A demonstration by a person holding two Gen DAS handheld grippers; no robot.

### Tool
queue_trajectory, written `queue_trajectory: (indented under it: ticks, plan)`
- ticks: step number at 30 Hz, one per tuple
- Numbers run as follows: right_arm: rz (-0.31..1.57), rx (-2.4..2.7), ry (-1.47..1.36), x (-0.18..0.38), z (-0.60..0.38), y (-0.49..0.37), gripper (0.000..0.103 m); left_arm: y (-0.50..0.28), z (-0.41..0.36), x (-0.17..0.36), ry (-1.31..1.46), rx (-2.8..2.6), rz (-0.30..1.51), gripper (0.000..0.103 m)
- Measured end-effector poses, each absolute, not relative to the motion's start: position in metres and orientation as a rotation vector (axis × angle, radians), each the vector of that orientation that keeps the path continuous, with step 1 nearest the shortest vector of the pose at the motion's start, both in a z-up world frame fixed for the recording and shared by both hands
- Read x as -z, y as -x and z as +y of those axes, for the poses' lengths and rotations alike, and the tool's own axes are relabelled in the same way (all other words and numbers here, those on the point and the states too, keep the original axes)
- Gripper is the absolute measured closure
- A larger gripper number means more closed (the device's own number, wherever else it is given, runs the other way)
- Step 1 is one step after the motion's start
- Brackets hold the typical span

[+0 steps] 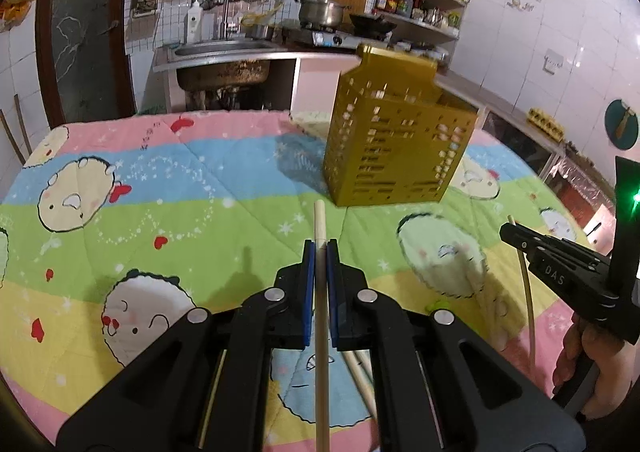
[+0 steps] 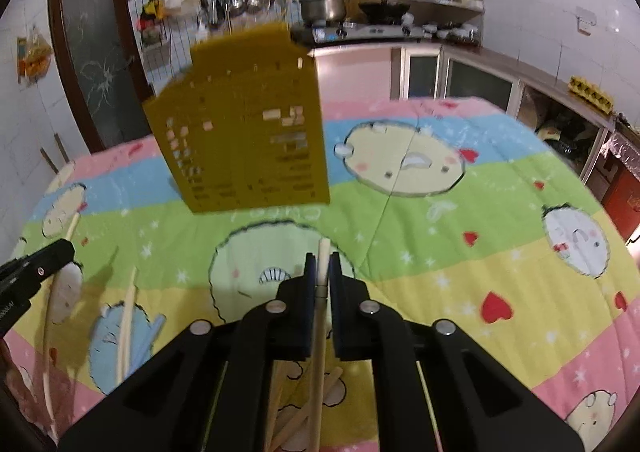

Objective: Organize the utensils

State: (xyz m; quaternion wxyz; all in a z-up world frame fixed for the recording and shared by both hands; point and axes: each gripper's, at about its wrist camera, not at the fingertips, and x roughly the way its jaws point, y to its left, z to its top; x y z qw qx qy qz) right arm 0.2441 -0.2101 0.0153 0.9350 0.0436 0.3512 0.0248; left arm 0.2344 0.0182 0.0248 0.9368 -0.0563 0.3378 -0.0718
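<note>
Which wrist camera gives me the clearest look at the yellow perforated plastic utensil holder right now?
The left wrist view: the yellow perforated plastic utensil holder is sharp there, with its slots and open top rim visible. In the right wrist view, the holder is motion-blurred and mostly shows one flat side.

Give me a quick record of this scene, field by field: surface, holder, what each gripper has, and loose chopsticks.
surface: table under a striped cartoon-print cloth
holder: yellow perforated utensil holder standing upright on the cloth, beyond both grippers
left gripper: shut on a chopstick, tip pointing toward the holder
right gripper: shut on another chopstick, tip also toward the holder
loose chopsticks: several lying on the cloth near the grippers
holder contents: cannot tell
</note>
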Motion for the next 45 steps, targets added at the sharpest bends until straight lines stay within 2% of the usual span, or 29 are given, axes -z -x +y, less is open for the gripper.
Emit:
queue_trajectory:
  ticks: [14, 20, 28, 29, 31, 32, 33, 45]
  plan:
    - [0.444, -0.029, -0.071, -0.070, -0.210, -0.185, 0.097, -0.198, 0.024, -0.065, 0.168, 0.172, 0.525, 0.098]
    - [0.474, -0.026, -0.062, -0.064, -0.212, -0.182, 0.097, -0.193, 0.027, -0.065, 0.152, 0.162, 0.526, 0.098]
    - [0.607, -0.025, -0.061, -0.033, -0.221, -0.212, 0.095, -0.204, 0.031, -0.061, 0.146, 0.154, 0.554, 0.098]
    - [0.636, -0.022, -0.058, -0.028, -0.222, -0.219, 0.094, -0.206, 0.030, -0.060, 0.141, 0.156, 0.559, 0.098]
    - [0.693, -0.026, -0.064, -0.018, -0.222, -0.229, 0.079, -0.211, 0.029, -0.058, 0.130, 0.156, 0.571, 0.098]
    - [0.713, -0.029, -0.070, -0.011, -0.223, -0.233, 0.064, -0.214, 0.029, -0.057, 0.125, 0.156, 0.580, 0.098]
    - [0.726, -0.023, -0.061, -0.006, -0.222, -0.235, 0.061, -0.215, 0.029, -0.056, 0.122, 0.155, 0.583, 0.098]
    - [0.856, -0.007, -0.004, 0.025, -0.212, -0.253, 0.063, -0.228, 0.029, -0.050, 0.112, 0.159, 0.611, 0.098]
